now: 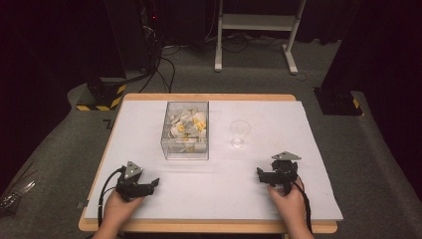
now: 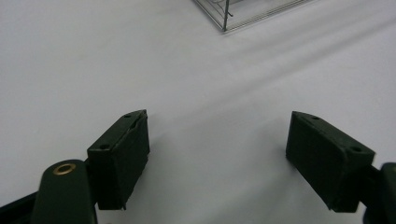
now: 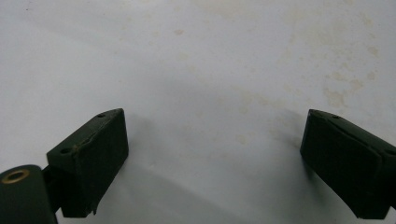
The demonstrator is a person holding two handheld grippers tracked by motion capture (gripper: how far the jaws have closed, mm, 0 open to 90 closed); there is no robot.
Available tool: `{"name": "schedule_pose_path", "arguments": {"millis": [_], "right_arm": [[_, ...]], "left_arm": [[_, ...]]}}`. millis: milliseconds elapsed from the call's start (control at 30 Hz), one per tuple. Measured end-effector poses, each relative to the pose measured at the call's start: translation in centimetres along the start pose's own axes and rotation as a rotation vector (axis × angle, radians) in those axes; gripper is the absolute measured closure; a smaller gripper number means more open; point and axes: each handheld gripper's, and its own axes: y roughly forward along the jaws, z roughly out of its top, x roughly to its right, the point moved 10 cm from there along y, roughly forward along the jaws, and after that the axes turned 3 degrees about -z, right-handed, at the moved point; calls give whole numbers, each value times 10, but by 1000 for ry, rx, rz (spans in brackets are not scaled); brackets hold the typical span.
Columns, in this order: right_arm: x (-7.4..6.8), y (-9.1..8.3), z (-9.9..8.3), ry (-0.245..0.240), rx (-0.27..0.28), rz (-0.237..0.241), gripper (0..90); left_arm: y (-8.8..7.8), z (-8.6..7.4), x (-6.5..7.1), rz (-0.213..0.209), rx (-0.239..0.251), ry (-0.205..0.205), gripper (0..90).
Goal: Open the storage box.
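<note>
I've got both claws resting low at the near edge of the table [image 1: 149, 214] — left gripper [image 1: 155, 183] and right gripper [image 1: 259, 173] each spread wide, nothing between the pads. The box [image 1: 185, 130] of packets sits mid-table, the clear cup [image 1: 239, 133] just to its right. My worry: the cup is light and hard to see — a careless reach would tip it.

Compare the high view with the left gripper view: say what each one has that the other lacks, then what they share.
High view alone: the clear cup, the right gripper, both hands, the floor and the packets inside the box. Left gripper view alone: a close look at the left gripper, jaws apart with nothing between them. Both: the white table and a corner of the box.
</note>
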Motion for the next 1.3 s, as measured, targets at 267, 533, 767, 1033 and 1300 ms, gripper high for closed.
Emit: {"name": "schedule_pose_path", "arguments": {"millis": [267,533,767,1033,1300], "right_arm": [[0,0,0,2,-2,0,76],[-1,-1,-1,7,-6,-6,79],[0,-2,0,1,5,-17,82],[-6,-15,4,5,47,10,83],[-13,-16,-8,-13,18,17,84]], "left_arm": [[0,0,0,-1,1,-5,219],[0,0,0,0,-2,1,218],[0,0,0,17,-4,-8,221],[-1,0,1,30,-3,-17,203],[-2,0,1,-1,2,-19,176]]}}
